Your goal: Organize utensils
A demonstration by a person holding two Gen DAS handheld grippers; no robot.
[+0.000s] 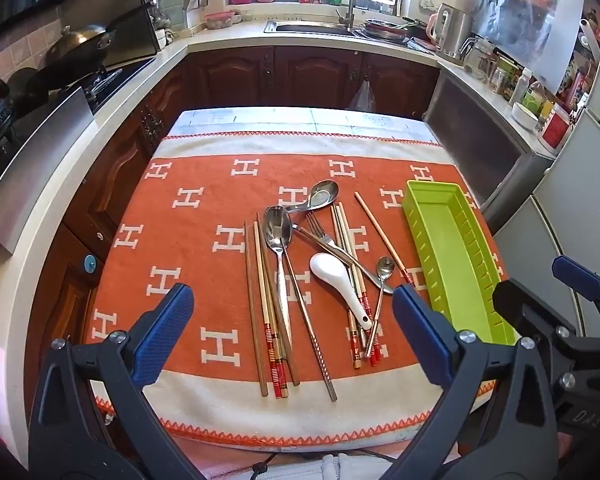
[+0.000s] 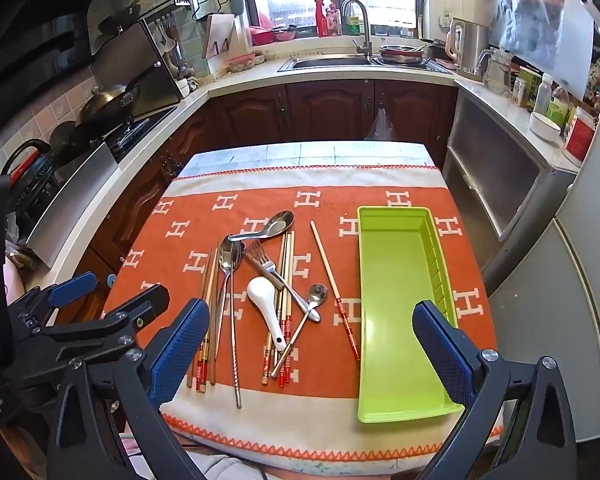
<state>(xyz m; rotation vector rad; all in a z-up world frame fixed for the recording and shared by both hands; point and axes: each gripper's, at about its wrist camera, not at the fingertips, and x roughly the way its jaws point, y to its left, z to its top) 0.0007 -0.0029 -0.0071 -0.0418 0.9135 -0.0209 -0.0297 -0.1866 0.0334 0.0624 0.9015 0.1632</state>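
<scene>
Left wrist view: both tongs (image 1: 292, 308) (image 2: 312, 328) spread, empty, above jumbled utensils (image 1: 320, 276) beside a lime tray (image 1: 460, 256).

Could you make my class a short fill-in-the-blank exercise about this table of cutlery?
1. The green tray holds ____ utensils.
2. The white spoon lies on an ____ cloth with white letters.
3. The fork is made of ____.
4. Both the left gripper and right gripper are ____.

Answers: no; orange; metal; open
</scene>
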